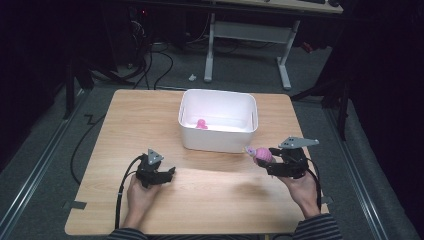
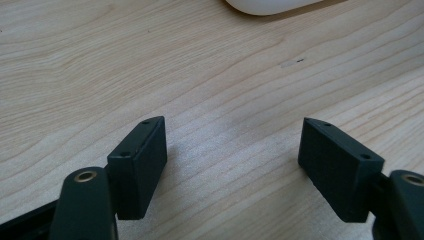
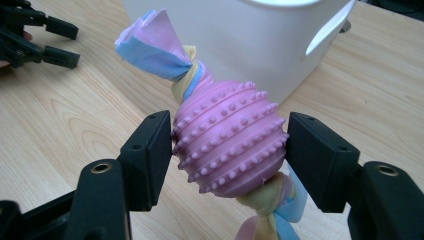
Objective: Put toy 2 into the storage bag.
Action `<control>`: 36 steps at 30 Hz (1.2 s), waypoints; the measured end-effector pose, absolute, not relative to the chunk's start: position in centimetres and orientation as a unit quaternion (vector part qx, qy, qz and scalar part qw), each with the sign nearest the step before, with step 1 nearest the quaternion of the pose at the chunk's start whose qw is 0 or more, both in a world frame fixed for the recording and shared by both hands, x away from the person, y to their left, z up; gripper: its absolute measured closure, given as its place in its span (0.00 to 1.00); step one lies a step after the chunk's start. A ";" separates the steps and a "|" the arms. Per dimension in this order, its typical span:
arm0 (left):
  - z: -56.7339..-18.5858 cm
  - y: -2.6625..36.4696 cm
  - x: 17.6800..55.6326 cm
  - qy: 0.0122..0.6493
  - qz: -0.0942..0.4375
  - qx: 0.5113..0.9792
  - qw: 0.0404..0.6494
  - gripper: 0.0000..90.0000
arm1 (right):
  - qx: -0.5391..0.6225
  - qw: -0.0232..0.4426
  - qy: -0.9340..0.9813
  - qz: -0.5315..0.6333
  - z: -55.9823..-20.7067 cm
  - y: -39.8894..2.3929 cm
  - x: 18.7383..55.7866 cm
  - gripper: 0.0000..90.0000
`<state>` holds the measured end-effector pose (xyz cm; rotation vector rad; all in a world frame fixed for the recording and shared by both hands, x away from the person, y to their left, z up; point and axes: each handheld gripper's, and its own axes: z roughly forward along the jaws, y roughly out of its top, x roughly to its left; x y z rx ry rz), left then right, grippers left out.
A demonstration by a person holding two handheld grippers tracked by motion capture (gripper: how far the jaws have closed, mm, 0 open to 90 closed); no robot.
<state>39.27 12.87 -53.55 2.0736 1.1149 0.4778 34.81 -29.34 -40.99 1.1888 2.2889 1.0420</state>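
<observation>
Pink studded toy (image 3: 230,137) between closed fingers (image 3: 150,155)

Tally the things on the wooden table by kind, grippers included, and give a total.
White plastic bins: 1
Pink studded rubber ball toys with pastel cloth ends, clamped in the right gripper: 1
Small pink toys lying inside the bin: 1
Black two-jaw grippers, the left gripper open over bare wood, and the right: 2
Total: 5
</observation>
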 end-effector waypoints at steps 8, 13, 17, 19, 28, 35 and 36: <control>-53.6 12.9 39.3 0.433 0.185 0.805 0.361 0.31 | 0.404 0.181 0.813 0.378 -38.6 -28.6 35.5 0.40; -53.6 12.9 39.3 0.433 0.185 0.805 0.361 0.31 | 0.387 0.192 0.817 0.383 -36.4 -27.8 36.5 0.40; -53.6 12.9 39.3 0.433 0.186 0.805 0.361 0.31 | 0.381 0.199 0.814 0.390 -34.7 -27.2 37.2 0.40; -53.6 12.9 39.3 0.433 0.185 0.805 0.361 0.31 | 0.377 0.205 0.815 0.389 -34.0 -26.9 37.8 0.40; -53.6 12.9 39.3 0.433 0.186 0.804 0.362 0.31 | 0.367 0.219 0.826 0.367 -32.3 -24.7 41.0 0.40; -53.6 12.9 39.3 0.433 0.185 0.805 0.361 0.31 | 0.361 0.216 0.833 0.359 -32.4 -22.9 43.4 0.40; -53.6 12.9 39.3 0.433 0.185 0.805 0.361 0.31 | 0.359 0.216 0.834 0.358 -32.4 -22.8 43.6 0.40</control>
